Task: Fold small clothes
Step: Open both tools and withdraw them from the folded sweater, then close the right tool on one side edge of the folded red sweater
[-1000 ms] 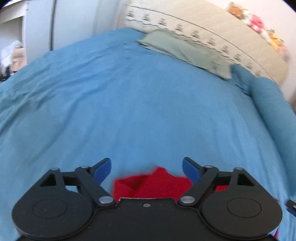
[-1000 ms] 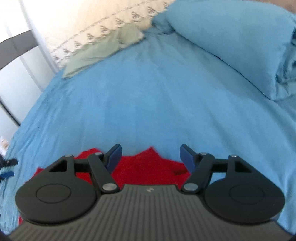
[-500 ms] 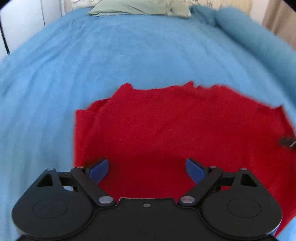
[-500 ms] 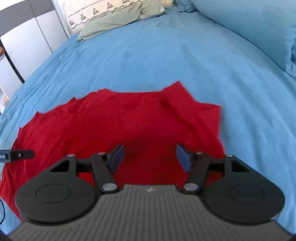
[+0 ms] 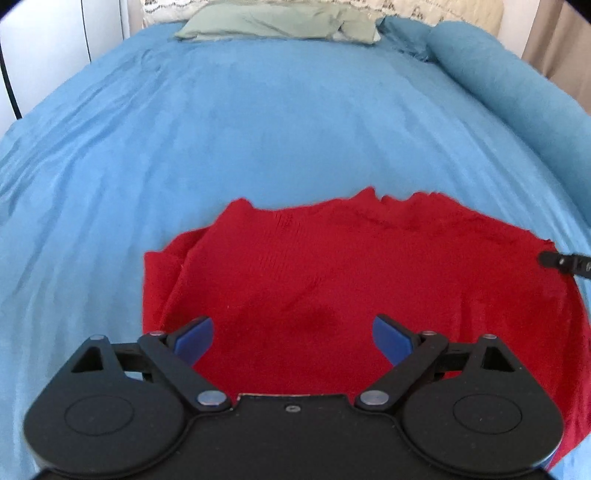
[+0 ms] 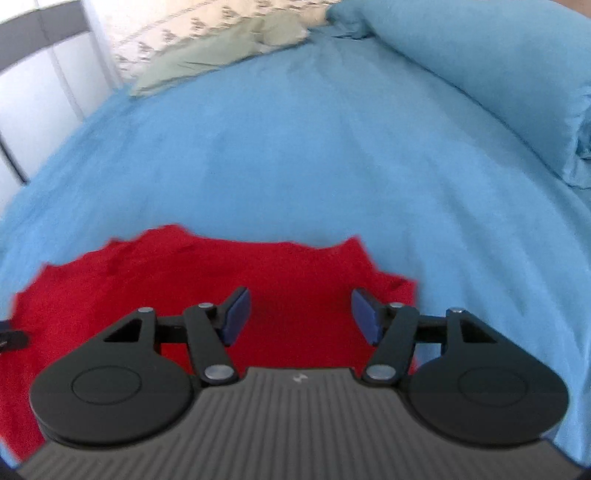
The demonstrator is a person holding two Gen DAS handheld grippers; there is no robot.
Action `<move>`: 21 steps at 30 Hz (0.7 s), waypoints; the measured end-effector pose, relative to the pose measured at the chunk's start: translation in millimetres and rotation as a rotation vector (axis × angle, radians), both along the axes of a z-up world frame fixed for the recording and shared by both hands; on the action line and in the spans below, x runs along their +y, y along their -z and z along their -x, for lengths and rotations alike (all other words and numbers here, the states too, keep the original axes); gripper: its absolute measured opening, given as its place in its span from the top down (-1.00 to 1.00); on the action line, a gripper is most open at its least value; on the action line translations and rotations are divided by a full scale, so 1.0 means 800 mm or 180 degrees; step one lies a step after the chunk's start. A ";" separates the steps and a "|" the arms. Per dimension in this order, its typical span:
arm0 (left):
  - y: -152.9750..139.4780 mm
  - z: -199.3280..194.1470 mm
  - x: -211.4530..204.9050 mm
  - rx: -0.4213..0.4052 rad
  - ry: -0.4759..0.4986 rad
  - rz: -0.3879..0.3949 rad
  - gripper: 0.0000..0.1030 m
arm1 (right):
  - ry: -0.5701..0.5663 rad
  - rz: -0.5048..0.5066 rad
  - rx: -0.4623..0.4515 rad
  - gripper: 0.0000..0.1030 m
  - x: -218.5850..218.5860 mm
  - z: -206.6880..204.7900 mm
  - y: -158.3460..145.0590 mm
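Note:
A small red knit garment (image 5: 332, 273) lies spread on the blue bed cover, its left side partly folded under. It also shows in the right wrist view (image 6: 207, 280). My left gripper (image 5: 293, 338) is open and empty, held just above the garment's near left part. My right gripper (image 6: 301, 314) is open and empty, above the garment's near right part. A tip of the right gripper (image 5: 565, 262) shows at the right edge of the left wrist view.
The blue bed cover (image 5: 258, 129) stretches far ahead. A pale green folded cloth (image 5: 280, 24) lies at the far end. A blue rolled pillow (image 5: 517, 96) runs along the right side, also in the right wrist view (image 6: 480, 66). White wardrobe doors (image 5: 55, 44) stand left.
Both grippers tipped down from looking across the bed to hovering over the red garment, which now fills the lower views. Both stay open.

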State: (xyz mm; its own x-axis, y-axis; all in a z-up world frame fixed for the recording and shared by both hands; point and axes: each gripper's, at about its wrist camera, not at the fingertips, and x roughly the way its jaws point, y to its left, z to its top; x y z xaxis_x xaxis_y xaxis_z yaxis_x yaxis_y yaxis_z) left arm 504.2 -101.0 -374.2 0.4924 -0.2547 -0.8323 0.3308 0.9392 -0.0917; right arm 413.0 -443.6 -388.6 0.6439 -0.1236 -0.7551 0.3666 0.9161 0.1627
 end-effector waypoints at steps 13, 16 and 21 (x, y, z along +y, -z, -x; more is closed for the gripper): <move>0.017 0.091 -0.016 0.0385 0.0068 0.0057 -0.99 | -0.0522 -0.0164 0.0087 -0.85 0.069 0.112 -0.015; 0.032 0.109 -0.009 0.0237 0.0130 -0.0095 -1.00 | -0.0472 -0.0056 0.0228 -0.85 0.074 0.143 0.006; 0.022 0.118 -0.015 0.0160 0.0279 -0.0393 -1.00 | -0.0395 -0.0048 0.0272 -0.85 0.054 0.174 0.004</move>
